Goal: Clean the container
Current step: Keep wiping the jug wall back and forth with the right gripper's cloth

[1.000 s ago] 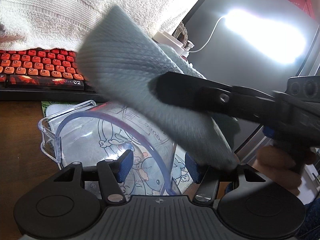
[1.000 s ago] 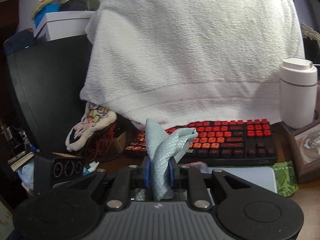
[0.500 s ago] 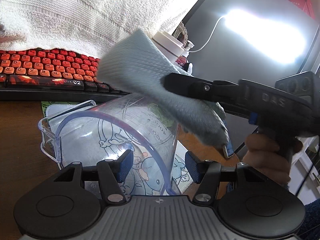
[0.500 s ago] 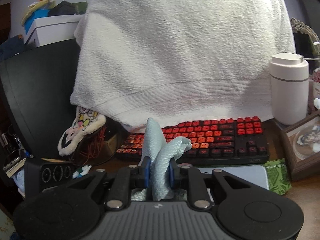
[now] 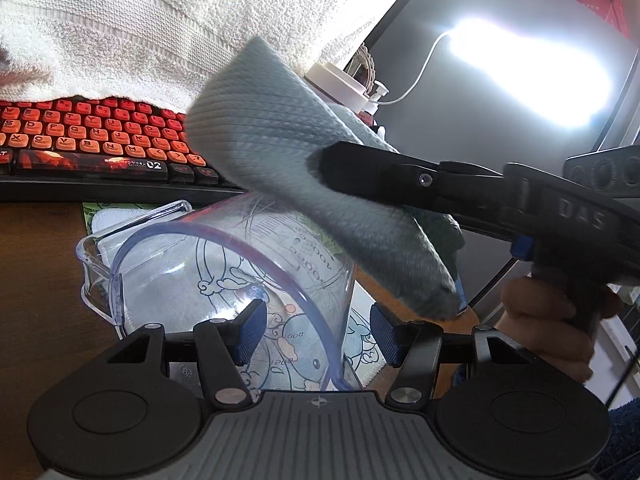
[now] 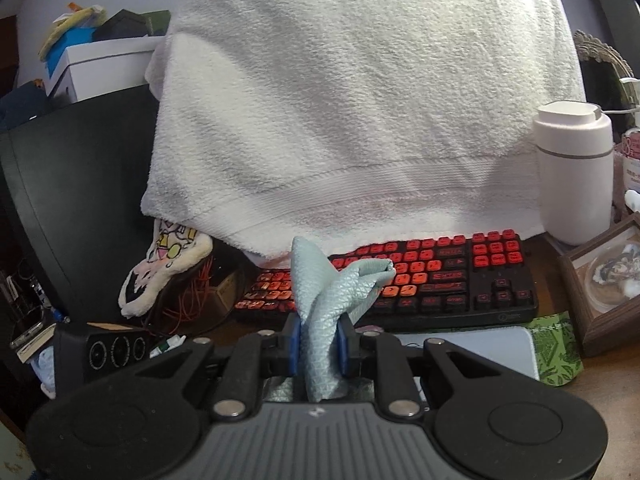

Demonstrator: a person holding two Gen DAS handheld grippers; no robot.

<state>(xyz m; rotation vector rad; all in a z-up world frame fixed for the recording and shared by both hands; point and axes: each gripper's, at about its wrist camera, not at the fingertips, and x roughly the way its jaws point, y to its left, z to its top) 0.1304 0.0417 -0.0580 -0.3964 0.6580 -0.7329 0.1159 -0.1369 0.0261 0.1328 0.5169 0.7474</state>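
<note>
A clear plastic measuring container (image 5: 224,264) with printed cartoon marks lies tilted, its blue-tinted rim toward my left gripper (image 5: 318,334). The left fingers stand apart on either side of the container's wall; whether they press on it does not show. My right gripper (image 6: 319,344) is shut on a pale blue-grey cloth (image 6: 328,292). In the left wrist view the right gripper reaches in from the right and holds the cloth (image 5: 304,184) against the container's upper outer side.
A black keyboard with red keys (image 6: 420,280) lies behind, under a draped white towel (image 6: 360,100). A white bottle (image 6: 574,176) and a framed picture (image 6: 608,276) stand at right. A dark monitor (image 5: 500,92) reflects a bright light. A green-edged mat (image 6: 556,352) lies on the brown desk.
The right gripper with the cloth has drawn back to the right and up along the container's outer side. The container and left gripper have stayed in place.
</note>
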